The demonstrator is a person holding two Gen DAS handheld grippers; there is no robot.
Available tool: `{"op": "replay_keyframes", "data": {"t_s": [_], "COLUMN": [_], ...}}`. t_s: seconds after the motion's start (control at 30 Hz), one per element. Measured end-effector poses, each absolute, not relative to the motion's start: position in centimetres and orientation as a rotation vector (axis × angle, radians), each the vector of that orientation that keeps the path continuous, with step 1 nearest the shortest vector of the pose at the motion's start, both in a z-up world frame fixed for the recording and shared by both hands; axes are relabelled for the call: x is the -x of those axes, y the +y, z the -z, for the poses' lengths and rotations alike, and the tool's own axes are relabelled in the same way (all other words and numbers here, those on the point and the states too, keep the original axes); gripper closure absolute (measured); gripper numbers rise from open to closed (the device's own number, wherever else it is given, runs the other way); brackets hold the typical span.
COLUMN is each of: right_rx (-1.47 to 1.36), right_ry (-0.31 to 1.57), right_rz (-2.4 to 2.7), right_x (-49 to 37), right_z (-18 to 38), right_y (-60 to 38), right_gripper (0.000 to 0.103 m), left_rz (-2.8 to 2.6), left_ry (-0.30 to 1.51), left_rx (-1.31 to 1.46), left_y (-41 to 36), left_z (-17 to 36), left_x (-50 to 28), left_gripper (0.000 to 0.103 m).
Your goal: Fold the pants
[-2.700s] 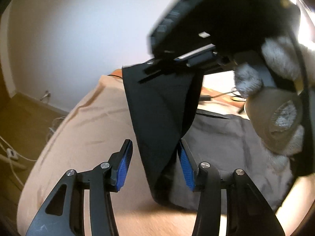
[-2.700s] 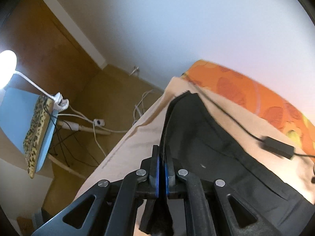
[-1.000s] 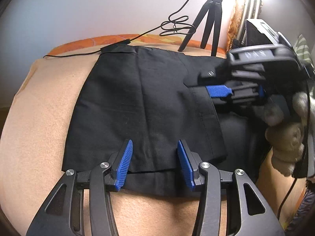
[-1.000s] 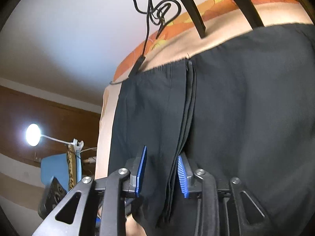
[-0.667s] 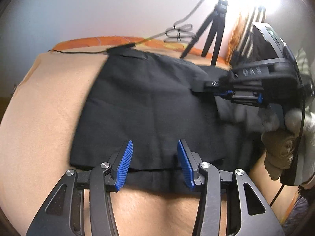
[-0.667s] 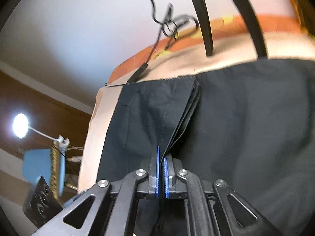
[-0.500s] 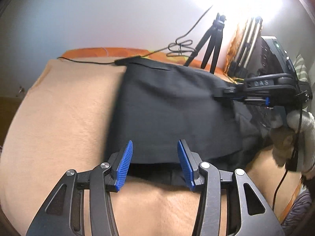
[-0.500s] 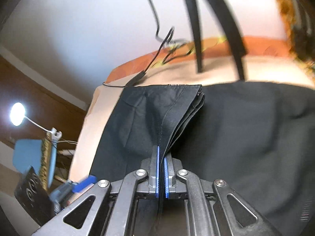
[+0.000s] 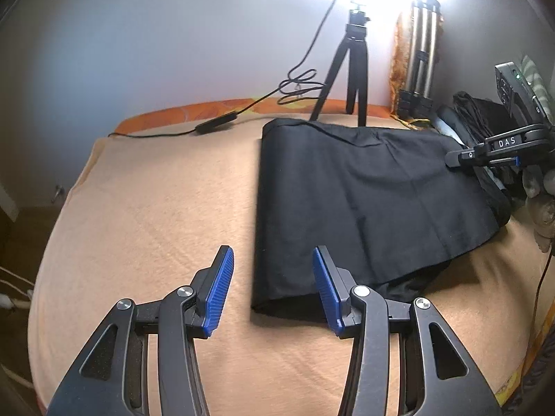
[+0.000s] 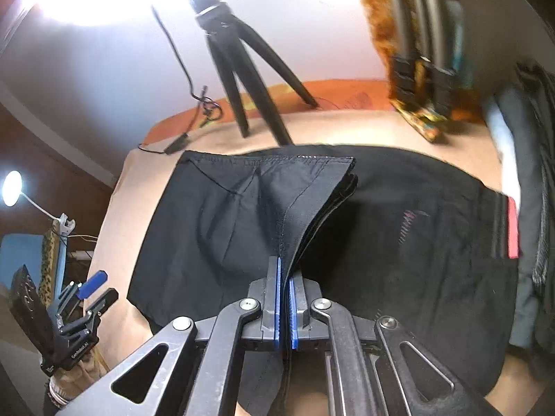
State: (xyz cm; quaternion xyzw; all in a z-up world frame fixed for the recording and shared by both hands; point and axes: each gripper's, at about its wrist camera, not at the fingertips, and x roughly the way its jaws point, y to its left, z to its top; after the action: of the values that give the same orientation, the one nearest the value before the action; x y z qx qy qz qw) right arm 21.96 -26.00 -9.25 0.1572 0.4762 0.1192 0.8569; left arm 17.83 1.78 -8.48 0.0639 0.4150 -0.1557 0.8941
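On the bed (image 9: 156, 215), black pants (image 9: 364, 201) lie folded; right claw (image 10: 284, 312) pinches their edge, while left claw (image 9: 272, 291) hovers spread at six o'clock.

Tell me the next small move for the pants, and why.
Probably lower the right gripper and let go: it is shut on the pants, holding the layered edge raised above the folded stack, while the left gripper hangs open, gripping nothing.

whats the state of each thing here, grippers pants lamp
left gripper: open, holding nothing, over the bed beside the pants
right gripper: shut on a stacked edge of the pants
pants: folded, lying on the bed
desk lamp: on
tripod: standing on the bed
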Motion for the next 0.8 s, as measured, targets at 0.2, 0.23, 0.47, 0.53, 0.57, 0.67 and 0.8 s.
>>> {"op": "replay_keyframes", "data": {"t_s": [0.2,0.23,0.47,0.53,0.57,0.67,0.8], "right_rx": [-0.307,-0.302,-0.283,-0.283,-0.286,-0.324,-0.276], "right_ry": [1.005,1.005,0.993,0.995,0.998,1.008,0.968], "right_rz": [-0.222,-0.220,-0.207,-0.203,-0.203,-0.207,-0.190], "right_x": [-21.8,-21.8,-21.4,-21.3,-21.3,-21.1,-20.7], "right_z": [9.6,9.6,9.5,9.7,9.8,10.3,9.2], "right_y": [-26.1,-26.2,-27.4,-27.8,-27.9,-28.7,-29.4], "right_gripper": [0.102,0.102,0.102,0.102,0.102,0.102,0.102], "left_rz": [0.333,0.335,0.349,0.354,0.355,0.360,0.369], "left_ry": [0.849,0.850,0.876,0.884,0.887,0.896,0.900], "left_rx": [-0.156,-0.152,-0.121,-0.114,-0.114,-0.107,-0.085], "left_y": [0.8,0.8,0.9,0.9,0.8,0.7,1.0], "left_z": [8.2,8.1,8.6,8.9,9.0,9.2,9.1], "left_x": [-17.6,-17.6,-18.0,-18.1,-18.1,-18.1,-18.2], "left_gripper": [0.057,0.057,0.057,0.057,0.057,0.057,0.057]}}
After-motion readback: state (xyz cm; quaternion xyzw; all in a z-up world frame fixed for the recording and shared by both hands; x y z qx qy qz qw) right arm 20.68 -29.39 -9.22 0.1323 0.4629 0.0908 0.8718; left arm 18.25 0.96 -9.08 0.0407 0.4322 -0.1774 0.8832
